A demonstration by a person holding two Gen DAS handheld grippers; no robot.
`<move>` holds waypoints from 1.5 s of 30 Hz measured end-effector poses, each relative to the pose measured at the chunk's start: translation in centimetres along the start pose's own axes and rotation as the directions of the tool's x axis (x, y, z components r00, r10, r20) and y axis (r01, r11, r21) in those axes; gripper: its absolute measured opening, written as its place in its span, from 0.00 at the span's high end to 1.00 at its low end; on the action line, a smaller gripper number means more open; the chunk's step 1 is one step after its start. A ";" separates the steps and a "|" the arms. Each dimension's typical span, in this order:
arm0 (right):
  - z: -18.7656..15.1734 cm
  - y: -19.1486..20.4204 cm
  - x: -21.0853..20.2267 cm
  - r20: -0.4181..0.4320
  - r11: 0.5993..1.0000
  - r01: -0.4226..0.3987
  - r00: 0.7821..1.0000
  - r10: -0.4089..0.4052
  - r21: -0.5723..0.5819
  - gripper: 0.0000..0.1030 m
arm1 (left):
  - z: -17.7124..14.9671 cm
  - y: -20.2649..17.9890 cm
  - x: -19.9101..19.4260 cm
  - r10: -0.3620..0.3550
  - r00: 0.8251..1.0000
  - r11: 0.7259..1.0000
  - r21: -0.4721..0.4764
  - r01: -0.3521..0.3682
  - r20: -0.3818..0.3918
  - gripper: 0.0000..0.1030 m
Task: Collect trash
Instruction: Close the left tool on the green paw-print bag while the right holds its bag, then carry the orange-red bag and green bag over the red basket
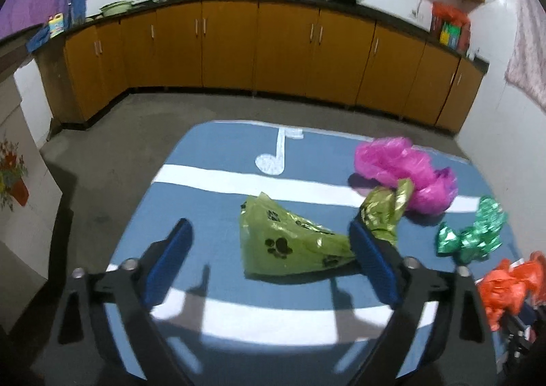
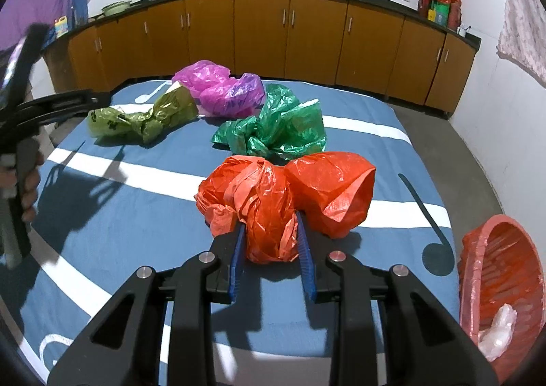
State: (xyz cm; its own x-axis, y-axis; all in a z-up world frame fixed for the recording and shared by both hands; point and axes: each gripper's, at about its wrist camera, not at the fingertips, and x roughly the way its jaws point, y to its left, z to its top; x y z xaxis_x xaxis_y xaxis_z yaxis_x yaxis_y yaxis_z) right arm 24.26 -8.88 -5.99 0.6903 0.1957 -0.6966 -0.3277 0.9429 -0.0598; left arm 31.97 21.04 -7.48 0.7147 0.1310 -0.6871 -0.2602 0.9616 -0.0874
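Orange bag (image 2: 273, 202) pinched in right claw (image 2: 271, 232); left claw (image 1: 273, 239) open around olive bag (image 1: 290, 242).

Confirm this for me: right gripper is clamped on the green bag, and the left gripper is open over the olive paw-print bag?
Not quite. In the right wrist view the right gripper is clamped on the orange bag, not the green bag. The left gripper is open over the olive paw-print bag.

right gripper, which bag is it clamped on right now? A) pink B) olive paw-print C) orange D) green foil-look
C: in the right wrist view the right gripper has its jaws pressed into both sides of the crumpled orange bag, while the other bags lie farther back on the blue cloth.
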 end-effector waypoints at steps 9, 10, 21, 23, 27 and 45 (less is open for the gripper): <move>-0.3 -0.1 -0.3 0.001 1.000 0.012 1.000 -0.012 0.001 0.72 | -0.8 -0.7 2.2 -0.019 0.994 0.999 0.035 0.023 -0.105 0.97; -0.4 -0.1 -0.4 0.001 1.000 0.012 1.000 -0.012 0.003 0.73 | -1.0 -0.8 1.7 -0.013 0.996 0.999 0.046 0.018 -0.093 0.98; -0.5 -1.1 -4.2 0.059 0.998 0.022 0.998 -0.025 0.052 0.73 | -1.5 -1.0 -5.8 -0.039 0.999 0.995 0.090 0.036 0.036 0.98; -0.6 -1.5 -5.3 0.078 0.998 0.028 0.996 -0.033 0.064 0.73 | -1.6 -1.3 -7.5 -0.056 0.997 0.994 0.102 0.050 0.060 0.98; -0.8 -2.2 -7.5 0.110 0.995 0.052 0.992 -0.061 0.081 0.73 | -1.9 -2.3 -10.5 -0.095 0.991 0.989 0.125 0.083 0.096 0.98; -3.4 -9.0 -14.6 0.169 0.953 0.202 0.955 -0.243 0.227 0.73 | -2.6 -12.0 -19.4 -0.331 0.930 0.926 0.244 0.287 0.163 0.98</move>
State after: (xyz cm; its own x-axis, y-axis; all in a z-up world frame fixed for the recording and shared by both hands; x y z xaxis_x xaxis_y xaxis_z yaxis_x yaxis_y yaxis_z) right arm 14.92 -21.12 2.24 0.8481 0.0036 -0.5298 -0.0266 0.9990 -0.0357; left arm 19.53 6.30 5.07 0.8561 -0.1570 -0.4923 0.1225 0.9872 -0.1019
